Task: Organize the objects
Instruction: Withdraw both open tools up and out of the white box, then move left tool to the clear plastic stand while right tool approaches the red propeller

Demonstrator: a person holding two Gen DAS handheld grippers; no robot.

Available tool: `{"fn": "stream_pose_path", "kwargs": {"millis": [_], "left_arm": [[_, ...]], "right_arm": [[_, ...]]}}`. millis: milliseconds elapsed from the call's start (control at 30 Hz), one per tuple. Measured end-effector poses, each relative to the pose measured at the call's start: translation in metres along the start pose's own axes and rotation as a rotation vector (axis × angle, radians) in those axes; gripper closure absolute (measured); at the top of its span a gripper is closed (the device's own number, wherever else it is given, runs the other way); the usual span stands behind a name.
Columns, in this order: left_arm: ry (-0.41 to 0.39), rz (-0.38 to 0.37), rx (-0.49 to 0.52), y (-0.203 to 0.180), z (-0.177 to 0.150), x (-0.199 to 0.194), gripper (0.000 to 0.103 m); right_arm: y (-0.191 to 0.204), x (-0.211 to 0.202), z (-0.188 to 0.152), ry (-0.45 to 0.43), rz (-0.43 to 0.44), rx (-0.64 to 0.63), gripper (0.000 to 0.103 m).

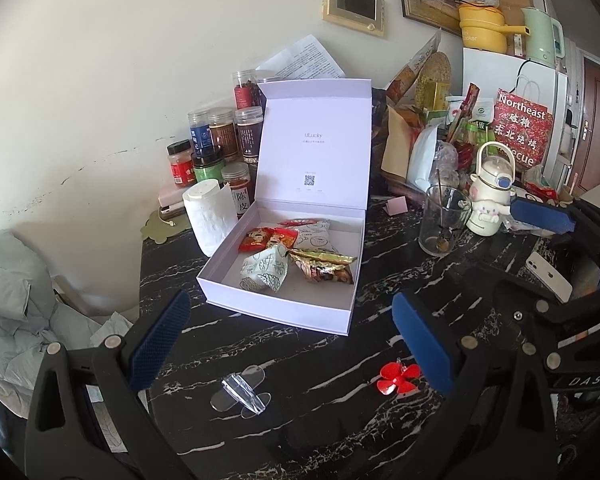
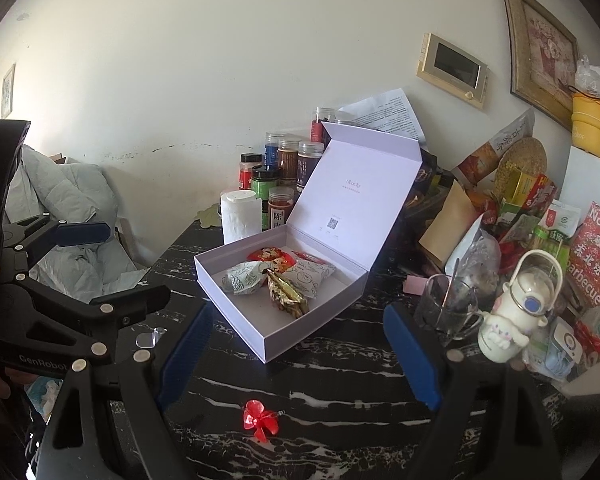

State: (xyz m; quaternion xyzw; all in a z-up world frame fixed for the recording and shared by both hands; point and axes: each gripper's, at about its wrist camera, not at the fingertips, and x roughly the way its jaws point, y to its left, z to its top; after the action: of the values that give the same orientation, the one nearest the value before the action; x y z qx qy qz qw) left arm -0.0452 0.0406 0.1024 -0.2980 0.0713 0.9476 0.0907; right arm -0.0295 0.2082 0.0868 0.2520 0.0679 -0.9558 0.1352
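We see a red flower (image 1: 398, 379) and a clear clip (image 1: 242, 394) loose on the counter (image 1: 300, 432), short of the open box (image 1: 276, 304) of snacks (image 1: 300, 254). Both look light, stiff and slick; the flower's thin petals seem fragile, so we would pinch its centre and take the clip across its ridge. Our left claw (image 1: 292, 350) is spread and empty, clip just below it. Our right claw (image 2: 300, 356) is spread too, flower just below and between its pads.
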Motion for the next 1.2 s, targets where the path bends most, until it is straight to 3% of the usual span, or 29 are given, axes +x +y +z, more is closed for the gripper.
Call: {"fn": "stream_pose_path", "kwargs": {"millis": [600,1200], "left_arm": [[0.112,-0.020,-0.029,-0.014,-0.059,0.004,0.002],[0.224,-0.017,-0.156,0.011,-0.121,0.035,0.002]], "right_arm": [[0.004,0.003,-0.065,0.103,-0.001,0.060,0.015],[0.019,0.039,-0.128,0.184,0.058,0.162,0.015]]}}
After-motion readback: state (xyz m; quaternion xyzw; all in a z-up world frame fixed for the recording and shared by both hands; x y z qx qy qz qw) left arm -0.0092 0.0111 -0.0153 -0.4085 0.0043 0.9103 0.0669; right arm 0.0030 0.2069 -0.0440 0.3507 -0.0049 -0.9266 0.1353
